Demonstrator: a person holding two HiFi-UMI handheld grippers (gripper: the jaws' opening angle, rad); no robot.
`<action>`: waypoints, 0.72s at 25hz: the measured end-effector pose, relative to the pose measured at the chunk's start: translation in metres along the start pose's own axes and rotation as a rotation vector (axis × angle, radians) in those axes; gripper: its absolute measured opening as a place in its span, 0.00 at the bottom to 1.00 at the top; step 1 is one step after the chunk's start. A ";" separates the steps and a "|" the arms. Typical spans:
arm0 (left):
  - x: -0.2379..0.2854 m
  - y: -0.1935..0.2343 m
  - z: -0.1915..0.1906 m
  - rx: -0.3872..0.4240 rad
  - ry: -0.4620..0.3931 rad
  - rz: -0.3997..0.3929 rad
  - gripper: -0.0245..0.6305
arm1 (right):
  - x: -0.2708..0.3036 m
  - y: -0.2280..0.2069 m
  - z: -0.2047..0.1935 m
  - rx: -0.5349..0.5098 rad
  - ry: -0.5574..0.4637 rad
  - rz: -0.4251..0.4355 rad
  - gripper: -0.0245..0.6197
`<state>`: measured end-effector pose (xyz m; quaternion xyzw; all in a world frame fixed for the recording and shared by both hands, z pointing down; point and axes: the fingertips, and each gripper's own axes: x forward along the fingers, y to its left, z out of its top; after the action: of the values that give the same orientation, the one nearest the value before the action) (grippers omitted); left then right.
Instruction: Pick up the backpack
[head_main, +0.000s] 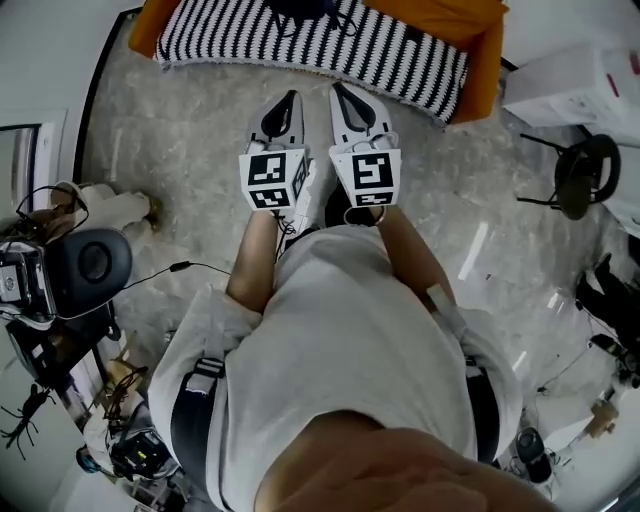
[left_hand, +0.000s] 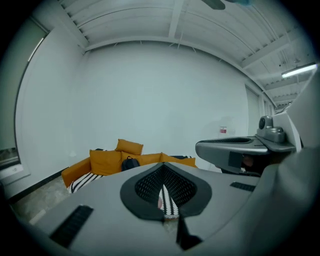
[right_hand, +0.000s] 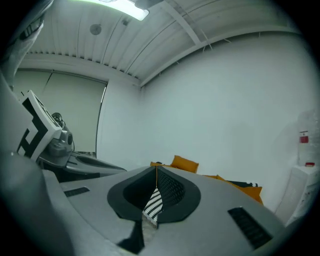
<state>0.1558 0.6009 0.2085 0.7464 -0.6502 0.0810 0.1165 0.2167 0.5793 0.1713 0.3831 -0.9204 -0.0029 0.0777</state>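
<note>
I can read no text here; the small red sign is too tiny to make out.

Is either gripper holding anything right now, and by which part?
Nothing is held: left gripper and right gripper are shut and empty; the backpack sits on the orange sofa.

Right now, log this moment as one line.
left tongs: shut, empty | right tongs: shut, empty | backpack: on orange sofa, not yet reached
</note>
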 end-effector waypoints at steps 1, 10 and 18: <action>0.012 0.000 0.001 -0.007 -0.004 -0.002 0.05 | 0.010 -0.006 -0.002 0.003 0.007 0.013 0.10; 0.080 0.027 0.011 0.004 0.029 0.085 0.06 | 0.083 -0.058 -0.010 0.062 0.034 0.072 0.10; 0.110 0.067 0.012 -0.016 0.063 0.120 0.06 | 0.139 -0.051 -0.011 0.068 0.064 0.127 0.10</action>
<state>0.1048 0.4841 0.2310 0.7023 -0.6904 0.1058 0.1377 0.1576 0.4455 0.1989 0.3262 -0.9395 0.0454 0.0940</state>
